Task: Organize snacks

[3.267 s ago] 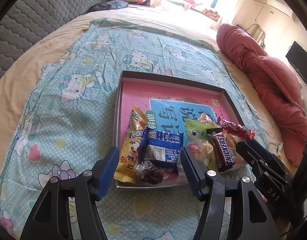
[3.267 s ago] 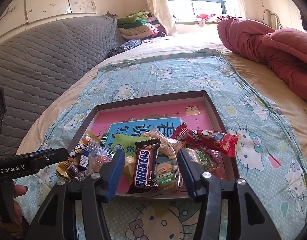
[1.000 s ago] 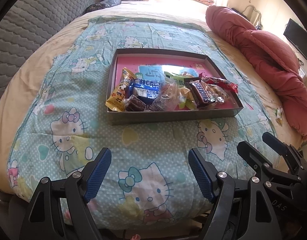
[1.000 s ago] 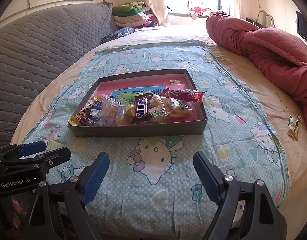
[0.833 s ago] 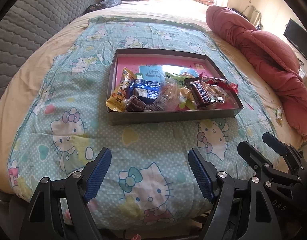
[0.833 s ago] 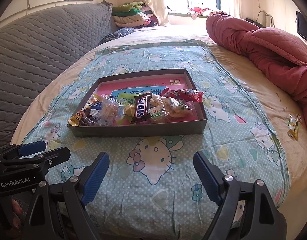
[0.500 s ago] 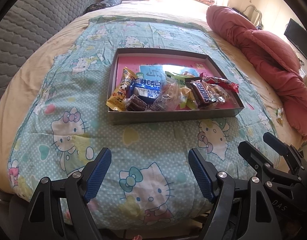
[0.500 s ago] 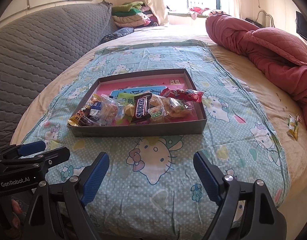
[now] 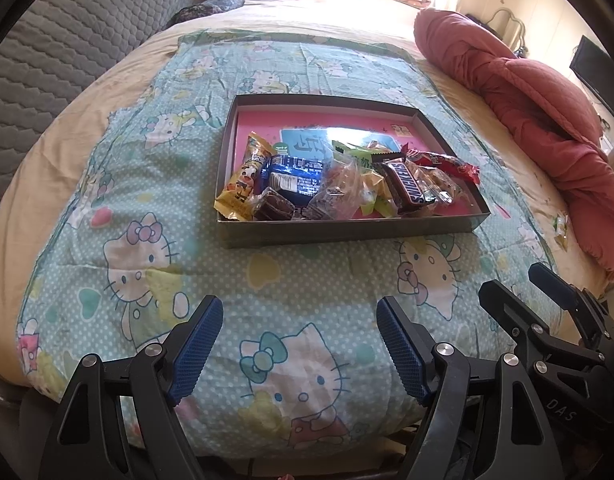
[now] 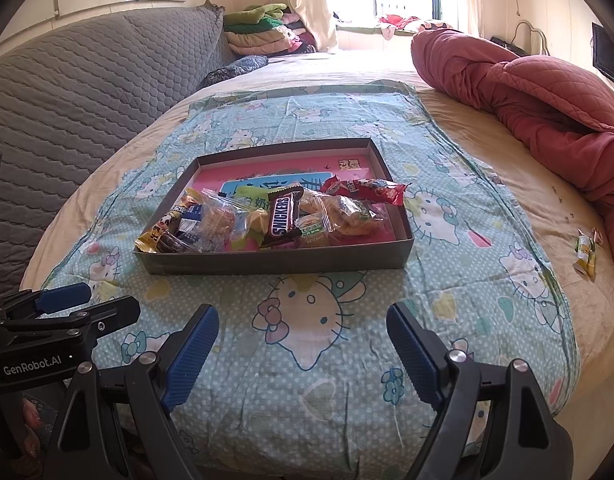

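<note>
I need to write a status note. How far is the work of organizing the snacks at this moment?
Mostly done, it seems. Done: the snacks, among them the chocolate bar and the blue packet, lie gathered in the box on the bed. In hand: nothing; the left gripper and right gripper hang open and empty short of the box. Left: one small yellow-green packet lies loose near the red quilt.

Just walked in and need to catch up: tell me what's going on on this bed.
A person holds two grippers above the near edge of the bed. The left gripper and right gripper are both open and empty. Farther back, a shallow box on the cartoon-cat blanket holds piled snacks, a Snickers bar among them. One small yellow-green packet lies outside, beside the red quilt.
</note>
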The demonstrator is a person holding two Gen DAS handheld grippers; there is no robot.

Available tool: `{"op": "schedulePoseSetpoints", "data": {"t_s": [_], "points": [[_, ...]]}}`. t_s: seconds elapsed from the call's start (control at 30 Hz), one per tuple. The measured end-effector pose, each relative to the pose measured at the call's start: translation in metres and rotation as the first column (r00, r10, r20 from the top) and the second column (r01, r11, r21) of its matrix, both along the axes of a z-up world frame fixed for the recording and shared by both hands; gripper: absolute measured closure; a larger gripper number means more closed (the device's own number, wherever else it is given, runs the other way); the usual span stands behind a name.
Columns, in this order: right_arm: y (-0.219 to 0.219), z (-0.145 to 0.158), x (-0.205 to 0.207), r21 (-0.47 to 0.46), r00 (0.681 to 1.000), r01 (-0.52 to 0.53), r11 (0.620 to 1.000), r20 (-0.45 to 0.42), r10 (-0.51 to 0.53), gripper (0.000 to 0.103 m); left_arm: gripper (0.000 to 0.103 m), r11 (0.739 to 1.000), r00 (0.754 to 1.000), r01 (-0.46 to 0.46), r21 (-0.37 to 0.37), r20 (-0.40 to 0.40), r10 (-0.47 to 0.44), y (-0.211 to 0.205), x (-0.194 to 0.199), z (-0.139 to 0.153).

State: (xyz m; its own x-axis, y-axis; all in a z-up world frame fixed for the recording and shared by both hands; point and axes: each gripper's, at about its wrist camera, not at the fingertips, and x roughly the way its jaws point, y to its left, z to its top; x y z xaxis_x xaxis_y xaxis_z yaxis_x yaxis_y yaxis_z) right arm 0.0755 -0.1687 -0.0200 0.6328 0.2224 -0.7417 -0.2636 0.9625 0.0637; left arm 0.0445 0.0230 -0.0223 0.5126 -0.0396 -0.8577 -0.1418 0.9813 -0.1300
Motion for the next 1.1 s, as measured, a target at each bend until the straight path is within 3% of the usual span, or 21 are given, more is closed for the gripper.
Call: {"op": "schedulePoseSetpoints", "data": {"t_s": [1.1], "points": [[0.0,0.0,0.0003,-0.001,1.0,0.001,1.0,0.003,-0.001,0.017,0.023,1.0,1.0,-0.013,0.013,-0.024,0.013,0.0003,0.0016,-0.0026]]}}
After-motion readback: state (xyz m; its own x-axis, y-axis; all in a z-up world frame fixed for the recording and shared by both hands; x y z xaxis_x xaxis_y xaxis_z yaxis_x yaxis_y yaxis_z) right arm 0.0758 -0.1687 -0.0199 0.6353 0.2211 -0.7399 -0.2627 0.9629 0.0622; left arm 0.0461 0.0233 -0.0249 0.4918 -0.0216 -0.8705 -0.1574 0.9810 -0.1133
